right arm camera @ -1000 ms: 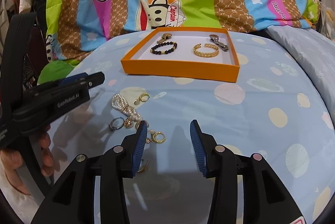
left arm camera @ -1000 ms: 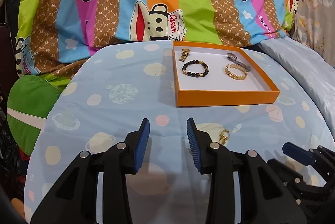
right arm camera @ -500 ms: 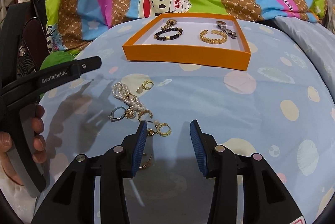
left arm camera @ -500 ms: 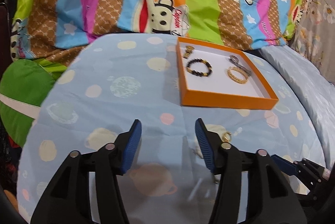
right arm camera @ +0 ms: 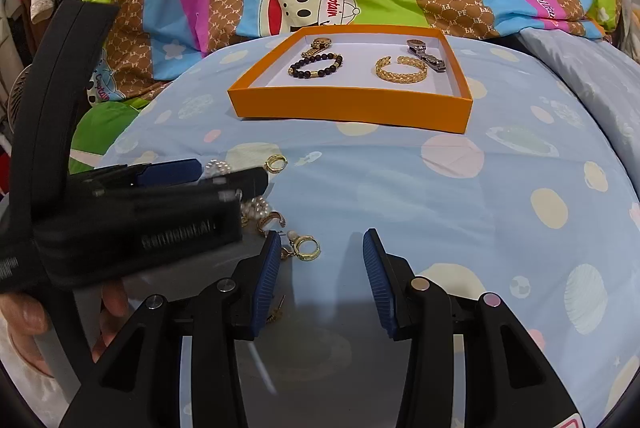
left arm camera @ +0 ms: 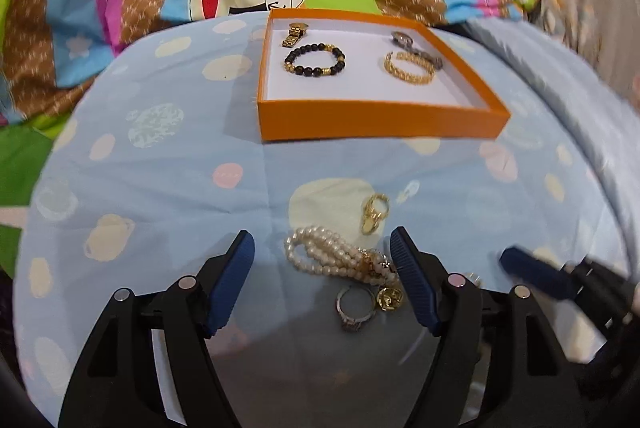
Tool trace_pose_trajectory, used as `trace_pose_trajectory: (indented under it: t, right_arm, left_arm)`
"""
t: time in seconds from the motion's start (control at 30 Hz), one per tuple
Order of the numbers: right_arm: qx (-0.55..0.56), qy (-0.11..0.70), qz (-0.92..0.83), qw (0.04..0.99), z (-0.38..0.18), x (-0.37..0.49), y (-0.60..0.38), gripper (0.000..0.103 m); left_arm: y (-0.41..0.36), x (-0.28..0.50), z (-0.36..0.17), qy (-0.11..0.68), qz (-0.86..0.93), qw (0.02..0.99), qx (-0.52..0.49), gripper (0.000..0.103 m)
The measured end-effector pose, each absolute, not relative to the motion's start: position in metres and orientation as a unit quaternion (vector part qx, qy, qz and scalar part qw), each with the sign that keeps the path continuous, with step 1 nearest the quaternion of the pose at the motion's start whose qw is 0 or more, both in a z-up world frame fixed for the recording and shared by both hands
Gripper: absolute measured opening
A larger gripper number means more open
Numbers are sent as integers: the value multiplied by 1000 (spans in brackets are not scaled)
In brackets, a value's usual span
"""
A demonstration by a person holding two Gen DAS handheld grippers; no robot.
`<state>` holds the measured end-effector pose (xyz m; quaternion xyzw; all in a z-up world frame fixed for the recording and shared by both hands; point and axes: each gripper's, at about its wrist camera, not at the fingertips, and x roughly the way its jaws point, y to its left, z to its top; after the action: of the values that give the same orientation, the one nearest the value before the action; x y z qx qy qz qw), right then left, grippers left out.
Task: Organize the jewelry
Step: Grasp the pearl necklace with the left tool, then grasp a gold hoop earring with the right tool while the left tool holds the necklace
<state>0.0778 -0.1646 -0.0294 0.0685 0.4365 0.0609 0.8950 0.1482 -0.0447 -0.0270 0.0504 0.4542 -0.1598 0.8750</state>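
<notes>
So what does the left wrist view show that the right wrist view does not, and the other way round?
Only the left wrist view shows the whole pearl bracelet and the silver ring, both between the fingers of the open left gripper. Only the right wrist view shows the gold hoop earring near the open right gripper, and the person's hand that holds the left gripper. Both show the orange box with the black bead bracelet and gold cuff inside.
</notes>
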Motion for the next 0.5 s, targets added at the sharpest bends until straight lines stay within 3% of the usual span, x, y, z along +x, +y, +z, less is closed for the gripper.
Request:
trace_pose_trajectory:
  t: [0.1,0.3,0.43,0.5]
  right_arm:
    - [69,438,62,894,-29,77,-166,43]
    - [65,440,61,894,-29,75,-164,43]
    - [61,443,64,892,-30,76,-163,43]
    - [59,445,65,891,-31,77,-162,43]
  left_arm:
    - [-37,140,-27,457,-149,874,65,68]
    - [-35,138,-27,445,-133,882,84,55]
    - [-34,138,-25,438,-143,884,82,20]
    - [-35,139,-24,438,-154,882,76,17]
